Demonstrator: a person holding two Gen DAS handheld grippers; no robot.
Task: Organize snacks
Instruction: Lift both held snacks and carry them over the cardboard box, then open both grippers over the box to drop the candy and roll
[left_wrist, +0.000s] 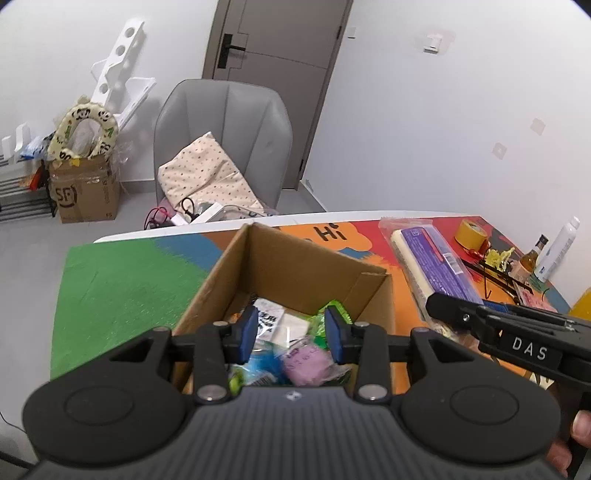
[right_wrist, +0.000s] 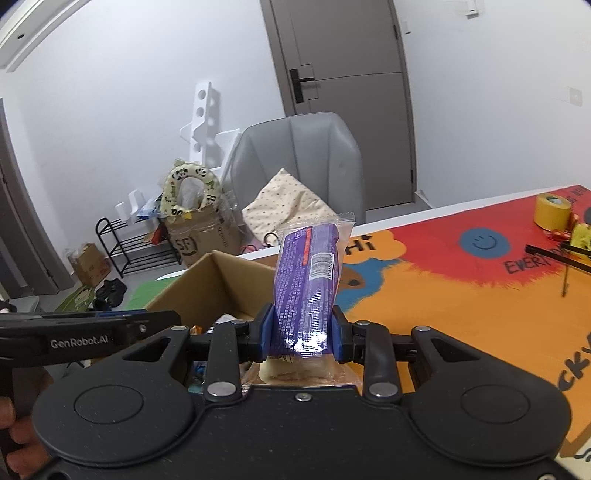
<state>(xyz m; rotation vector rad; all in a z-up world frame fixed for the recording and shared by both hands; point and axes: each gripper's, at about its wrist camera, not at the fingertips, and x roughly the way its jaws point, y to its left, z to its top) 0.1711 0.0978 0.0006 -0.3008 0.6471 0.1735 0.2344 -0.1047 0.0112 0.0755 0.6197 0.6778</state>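
Observation:
An open cardboard box (left_wrist: 295, 258) stands on the colourful table mat and holds several snack packets: pink (left_wrist: 306, 360), green (left_wrist: 334, 314), blue and white. My left gripper (left_wrist: 291, 334) is open and empty, just above the box's near side. My right gripper (right_wrist: 301, 338) is shut on a long purple snack packet (right_wrist: 308, 280) and holds it up, tilted, to the right of the box (right_wrist: 218, 280). In the left wrist view the same packet (left_wrist: 432, 258) shows right of the box, with the right gripper's body (left_wrist: 517, 332) on its near end.
A yellow tape roll (right_wrist: 554, 210), black sticks (right_wrist: 561, 254), a white bottle (left_wrist: 557, 247) and a small glass bottle (left_wrist: 530, 256) lie at the table's right. A grey chair (left_wrist: 225, 140) with a cushion stands behind the table. A cardboard box (left_wrist: 86, 192) sits on the floor.

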